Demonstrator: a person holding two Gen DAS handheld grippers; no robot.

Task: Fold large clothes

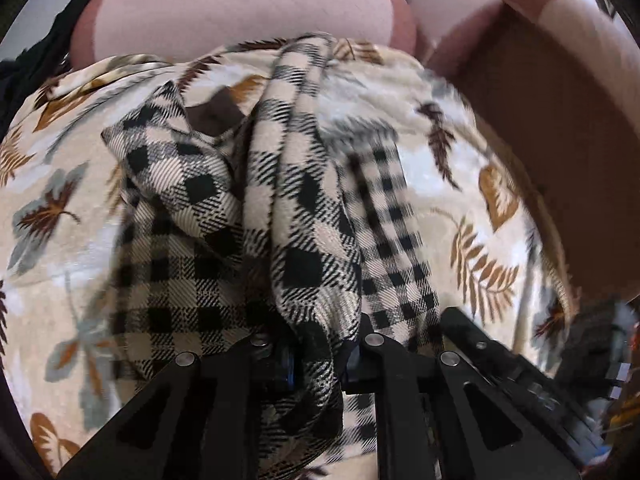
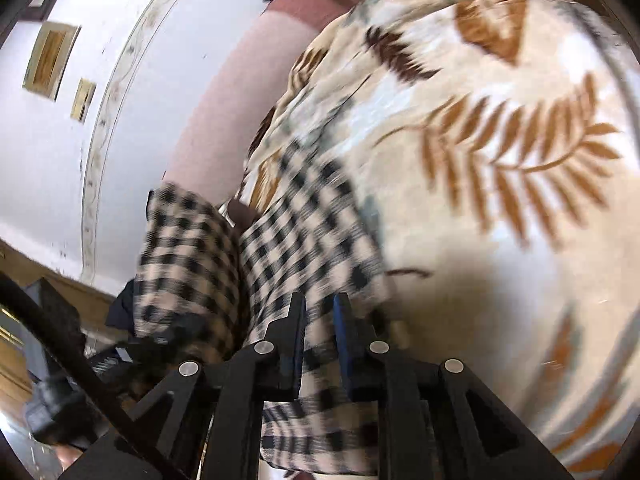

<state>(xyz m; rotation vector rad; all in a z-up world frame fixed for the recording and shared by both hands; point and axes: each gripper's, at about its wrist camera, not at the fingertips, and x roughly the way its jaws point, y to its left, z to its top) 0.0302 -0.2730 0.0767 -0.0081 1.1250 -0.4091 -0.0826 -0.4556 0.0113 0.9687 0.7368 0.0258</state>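
A beige and black checked garment (image 1: 288, 208) lies bunched in long folds on a leaf-patterned blanket (image 1: 60, 208). My left gripper (image 1: 320, 354) is shut on a thick fold of the checked garment at the bottom of the left wrist view. In the right wrist view the same checked garment (image 2: 304, 236) hangs across the blanket (image 2: 500, 160). My right gripper (image 2: 320, 320) is shut on its edge, with cloth running between the blue-padded fingers (image 2: 343, 332). The view is blurred by motion.
A pink sofa backrest (image 1: 240, 4) and brown armrest (image 1: 540, 92) stand behind the blanket. Dark cloth (image 1: 44, 56) lies at the far left. The right wrist view shows a white wall (image 2: 60, 160) with framed pictures (image 2: 50, 60) and the other gripper's body (image 2: 60, 360) at lower left.
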